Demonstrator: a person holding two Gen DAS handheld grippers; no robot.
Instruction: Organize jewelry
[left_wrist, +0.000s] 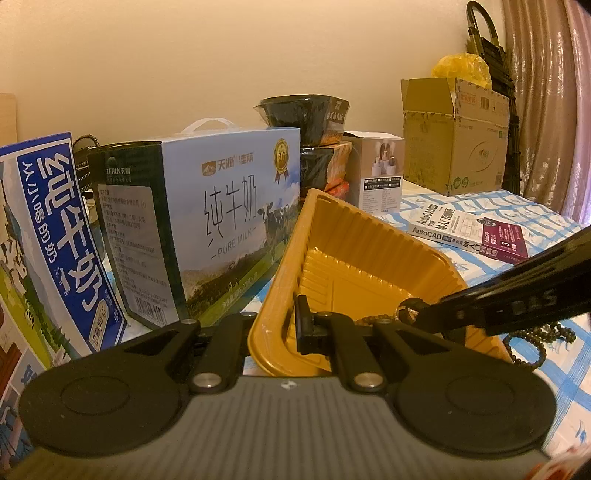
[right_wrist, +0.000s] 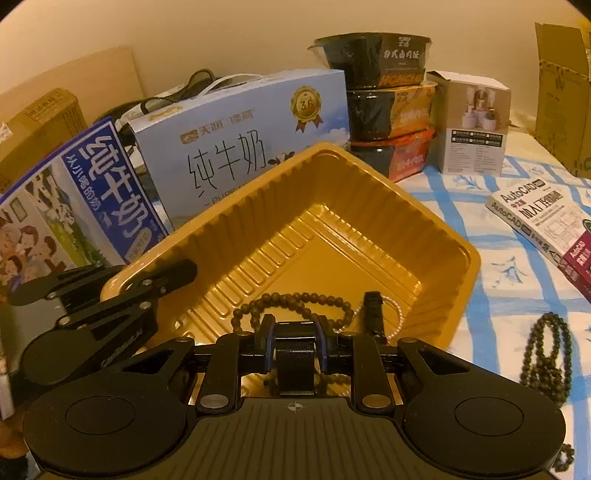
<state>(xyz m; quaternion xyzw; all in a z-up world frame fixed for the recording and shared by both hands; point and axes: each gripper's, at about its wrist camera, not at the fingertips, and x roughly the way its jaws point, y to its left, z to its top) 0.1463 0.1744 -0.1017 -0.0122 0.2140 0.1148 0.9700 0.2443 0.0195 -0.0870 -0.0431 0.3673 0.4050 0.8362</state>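
Note:
A gold ribbed plastic tray (left_wrist: 369, 254) (right_wrist: 332, 206) is tilted up off the blue checked cloth. My left gripper (left_wrist: 275, 326) is shut on the tray's near rim and shows in the right wrist view (right_wrist: 155, 284) clamping the left rim. My right gripper (right_wrist: 294, 332) is shut on a black watch strap (right_wrist: 293, 363) over the tray; its finger (left_wrist: 517, 295) reaches in from the right. A dark bead bracelet (right_wrist: 295, 301) and a thin light chain (right_wrist: 397, 315) lie in the tray. A dark bead necklace (right_wrist: 550, 354) (left_wrist: 535, 341) lies on the cloth to the right.
Two milk cartons (left_wrist: 221, 214) (right_wrist: 92, 199) stand behind and left of the tray. Stacked noodle bowls (right_wrist: 384, 99), a small white box (right_wrist: 472, 125), a cardboard box (left_wrist: 454, 136) and an AutoCAD book (right_wrist: 546, 225) sit at the back and right.

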